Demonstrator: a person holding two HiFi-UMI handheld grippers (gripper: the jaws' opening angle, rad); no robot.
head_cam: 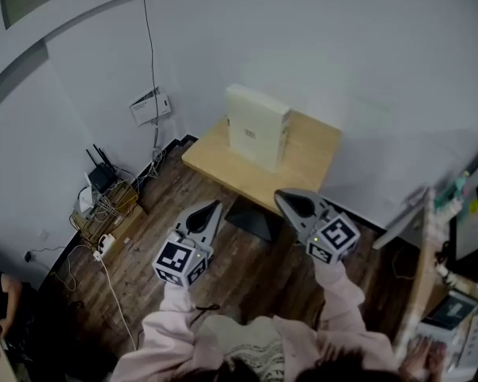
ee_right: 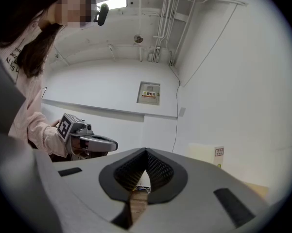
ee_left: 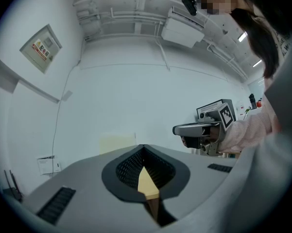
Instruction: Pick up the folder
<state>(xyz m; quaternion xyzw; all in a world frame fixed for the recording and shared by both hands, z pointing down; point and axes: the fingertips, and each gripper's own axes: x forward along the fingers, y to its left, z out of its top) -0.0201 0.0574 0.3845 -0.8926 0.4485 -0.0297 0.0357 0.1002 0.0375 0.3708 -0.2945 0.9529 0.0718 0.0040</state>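
On the far table point(head_cam: 312, 164) stood the upright folder point(head_cam: 257, 126); our left gripper point(head_cam: 213, 207) and right gripper point(head_cam: 283, 198), closed and empty, might bump it over.

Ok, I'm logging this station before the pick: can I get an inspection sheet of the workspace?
Surface: small wooden table against the wall.
Job's things: cream folder, upright on the table, untouched.
Clutter: nothing seen on the table.
Grippers: left hand-held gripper and right hand-held gripper both shut, empty, short of the table.
Cables: tangle beside a router on the floor; one cable up the wall.
Surroundings: white walls, wood floor, wall box.
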